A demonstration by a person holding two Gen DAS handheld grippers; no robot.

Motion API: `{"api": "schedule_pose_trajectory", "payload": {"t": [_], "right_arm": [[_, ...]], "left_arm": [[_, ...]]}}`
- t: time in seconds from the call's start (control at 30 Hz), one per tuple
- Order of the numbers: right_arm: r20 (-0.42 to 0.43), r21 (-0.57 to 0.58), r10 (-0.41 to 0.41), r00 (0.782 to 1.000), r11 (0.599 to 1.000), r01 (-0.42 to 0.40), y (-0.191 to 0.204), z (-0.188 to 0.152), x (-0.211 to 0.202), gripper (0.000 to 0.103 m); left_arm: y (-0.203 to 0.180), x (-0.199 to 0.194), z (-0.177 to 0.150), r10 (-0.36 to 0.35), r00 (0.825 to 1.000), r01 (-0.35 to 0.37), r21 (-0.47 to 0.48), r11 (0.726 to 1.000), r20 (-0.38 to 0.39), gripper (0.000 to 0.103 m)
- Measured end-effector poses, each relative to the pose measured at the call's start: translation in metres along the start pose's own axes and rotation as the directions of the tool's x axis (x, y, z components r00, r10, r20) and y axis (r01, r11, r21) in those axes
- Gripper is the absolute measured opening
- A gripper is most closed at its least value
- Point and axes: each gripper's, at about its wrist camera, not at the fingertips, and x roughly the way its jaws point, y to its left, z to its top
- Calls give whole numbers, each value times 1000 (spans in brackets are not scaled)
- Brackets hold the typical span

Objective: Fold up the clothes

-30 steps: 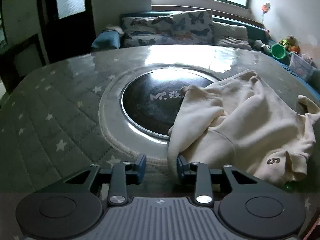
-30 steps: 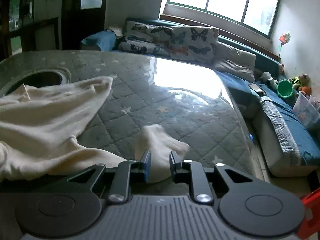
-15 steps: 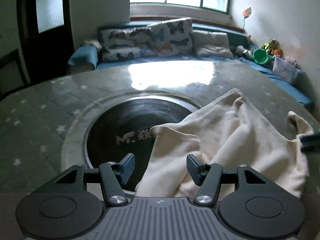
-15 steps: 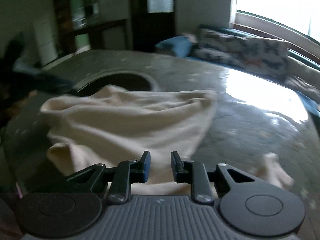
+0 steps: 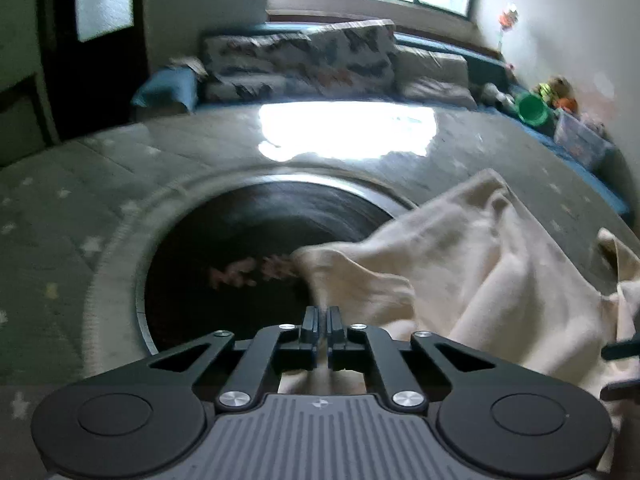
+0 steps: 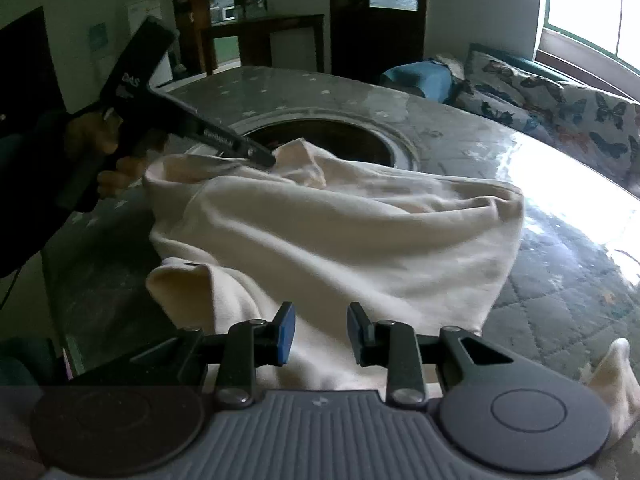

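Cream garment [image 6: 340, 236] edge pinched by left gripper [image 5: 323, 322]; right gripper [image 6: 321, 334] parted.

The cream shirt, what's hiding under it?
Under the cream shirt you can see the starry table and part of the dark round plate. Anything else beneath is covered.

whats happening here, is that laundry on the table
A person is working a cream garment on a quilted table with two handheld grippers. The left gripper is shut on a fold of the cloth near the round dark inset. The right gripper hangs open over the near edge, gripping nothing. The garment lies crumpled, not folded.
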Motion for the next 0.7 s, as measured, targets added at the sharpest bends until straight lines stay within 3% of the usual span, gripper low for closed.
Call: {"api": "schedule_pose_trajectory", "payload": {"t": [0.13,0.37,0.57,0.7], "right_arm": [[1,-17,33,999,999,-32,7,2,4,28],[-15,-60,89,996,994,-90,23,5,15,29],[-36,-90,112,993,989,-115,30,2,20,29],[-48,-77,145,988,986,-149,29,2,23,29]], "left_arm": [[11,-31,-5,85,994,-83,-25,996,75,3],[42,-56,-19,220,973,-214,-80,973,75,3],[66,-78,-35,338,939,-328,-122,937,69,3],[78,-83,-52,407,913,-401,-133,906,19,3]]}}
